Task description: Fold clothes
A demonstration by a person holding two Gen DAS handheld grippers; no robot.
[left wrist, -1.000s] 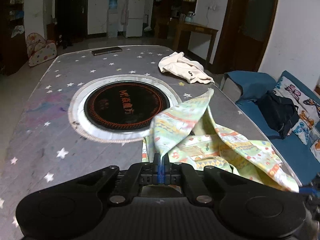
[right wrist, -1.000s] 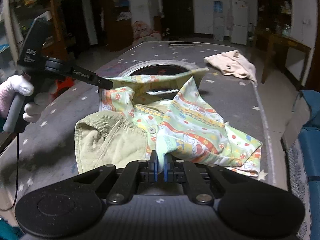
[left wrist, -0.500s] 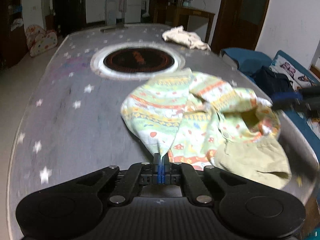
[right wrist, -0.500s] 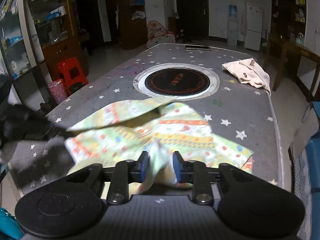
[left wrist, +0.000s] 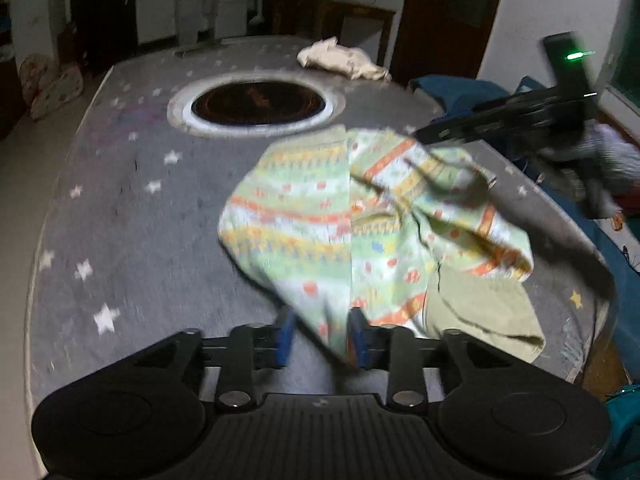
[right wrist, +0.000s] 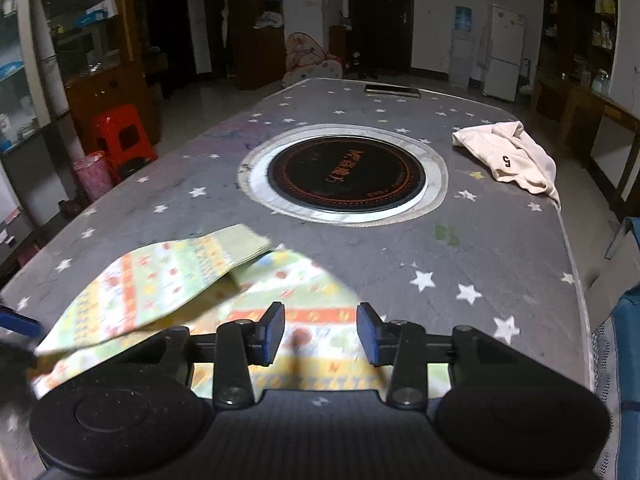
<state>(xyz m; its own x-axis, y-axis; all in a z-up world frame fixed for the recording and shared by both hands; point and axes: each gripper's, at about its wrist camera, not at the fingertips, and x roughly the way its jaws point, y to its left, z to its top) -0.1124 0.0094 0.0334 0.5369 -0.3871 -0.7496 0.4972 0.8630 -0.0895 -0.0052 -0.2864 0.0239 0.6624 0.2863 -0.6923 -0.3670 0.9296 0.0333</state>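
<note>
A small patterned garment (left wrist: 304, 216) in green, yellow and orange, with an olive lining, lies rumpled on the grey star-print table (left wrist: 120, 208). My left gripper (left wrist: 322, 328) is at its near corner with the jaws opening. A flap of the cloth hangs loose between the jaws, close to the right finger and not pinched. My right gripper (right wrist: 320, 328) hovers over the other side of the garment (right wrist: 168, 276), jaws opening, with the cloth lying flat below them. The right gripper (left wrist: 424, 134) also shows at the garment's far right edge.
A cream garment (right wrist: 508, 156) marked with a number lies at the table's far right. A round black hob (right wrist: 346, 176) is set into the table's middle. A dark flat device (right wrist: 392, 89) rests at the far edge. A red stool (right wrist: 120, 132) stands left, a blue sofa (left wrist: 460, 88) right.
Both grippers were shut on the garment and lifting it. Now both have their jaws apart, the cloth has dropped and spread on the table, and both hands have shifted across it.
</note>
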